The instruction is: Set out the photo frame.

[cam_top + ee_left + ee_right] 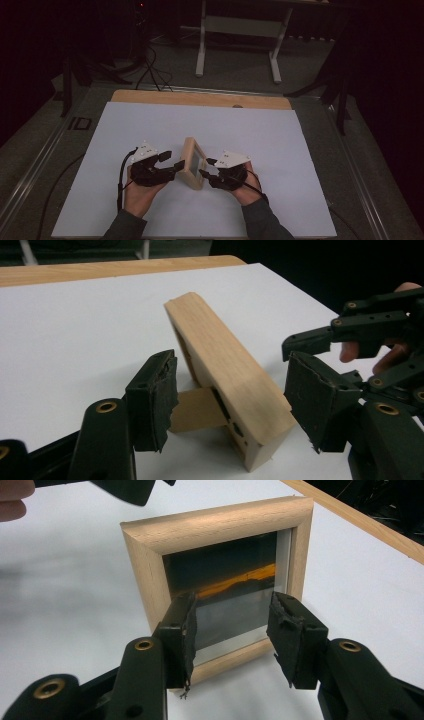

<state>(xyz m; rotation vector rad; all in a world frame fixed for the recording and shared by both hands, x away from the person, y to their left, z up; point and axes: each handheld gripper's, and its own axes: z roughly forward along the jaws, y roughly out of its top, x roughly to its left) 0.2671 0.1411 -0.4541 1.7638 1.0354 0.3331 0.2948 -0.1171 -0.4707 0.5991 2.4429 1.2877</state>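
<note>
High view: a small wooden picture frame stands upright on the white sheet that covers the surface, toward the sheet's near half, with a hand-held gripper on either side of it. The left gripper sits just beside the frame's back, its jaws spread and holding nothing. In the left gripper view those jaws stand wide, one pad to each side of the frame's top edge and clear of the wood; the fold-out stand props the frame from behind. The right gripper faces the frame's front, close to it. In the right gripper view its jaws stand well apart in front of the glass, level with the lower half of the frame, without pressing on it. The glass shows a dark picture with an orange streak. Both grippers are empty, and the frame rests free on the sheet between them.
</note>
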